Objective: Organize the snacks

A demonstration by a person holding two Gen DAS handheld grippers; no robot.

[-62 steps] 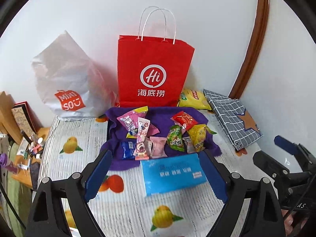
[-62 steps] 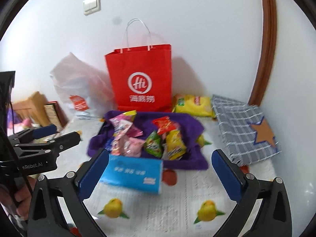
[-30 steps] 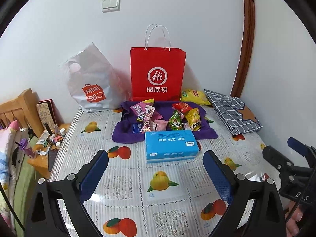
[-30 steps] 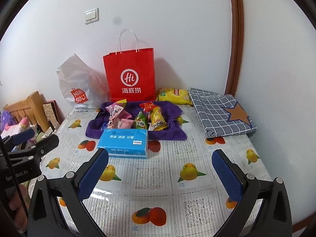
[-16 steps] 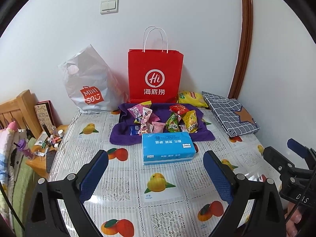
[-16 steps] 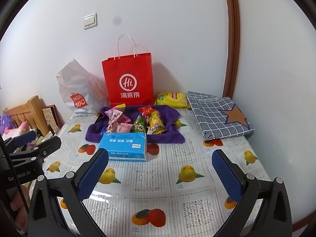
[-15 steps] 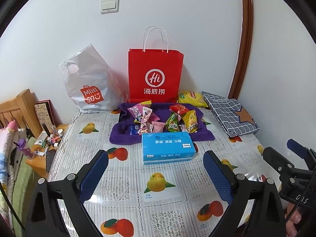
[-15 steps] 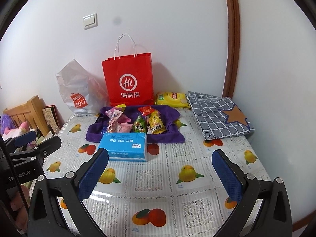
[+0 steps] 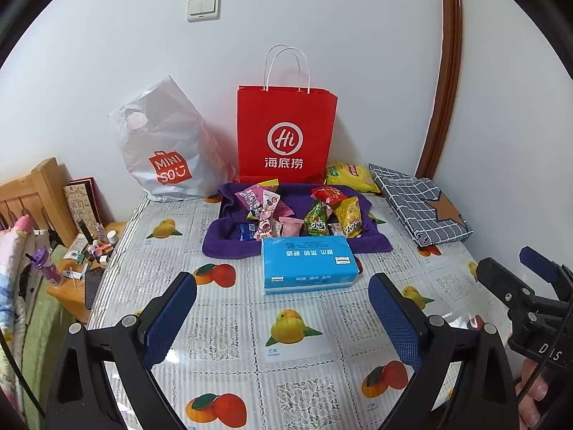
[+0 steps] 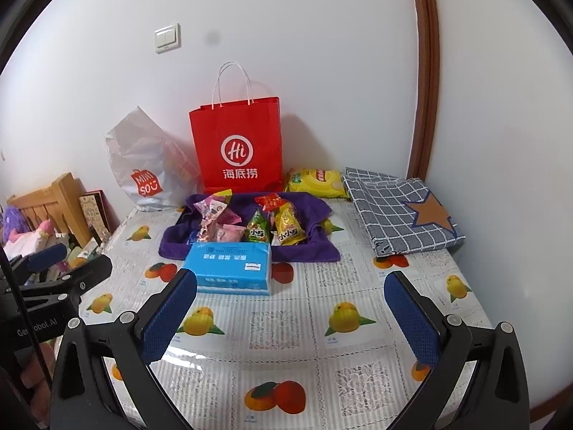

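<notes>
Left wrist view
Left gripper (image 9: 283,317): fingers spread wide apart, holding nothing, hovering above the table well short of the snacks.
Table (image 9: 222,337): covered by a cloth printed with fruit.
Tissue pack (image 9: 308,264): blue, lying flat, just in front of the purple cloth.
Purple cloth (image 9: 229,240): bunched into a shallow nest near the back wall.
Snacks (image 9: 315,220): small packets, pink ones to the left, a green, a red and a yellow one to the right, all piled on the purple cloth.
Red paper bag (image 9: 285,136): upright against the wall, directly behind the snacks.
White plastic bag (image 9: 163,150): leaning left of the red bag.
Yellow chip bag (image 9: 352,175): lying at the wall, right of the red bag.
Checked bag (image 9: 419,208): grey, with a brown star, lying flat at the far right.
Right gripper (image 9: 530,272): seen from the side at the right edge, fingers apart, empty.

Right wrist view
Right gripper (image 10: 290,317): fingers wide apart, empty, above the table.
Snacks (image 10: 259,227): same pile on the purple cloth (image 10: 315,247), behind the tissue pack (image 10: 232,267).
Left gripper (image 10: 68,265): at the left edge, a hand (image 10: 34,371) gripping its handle.
</notes>
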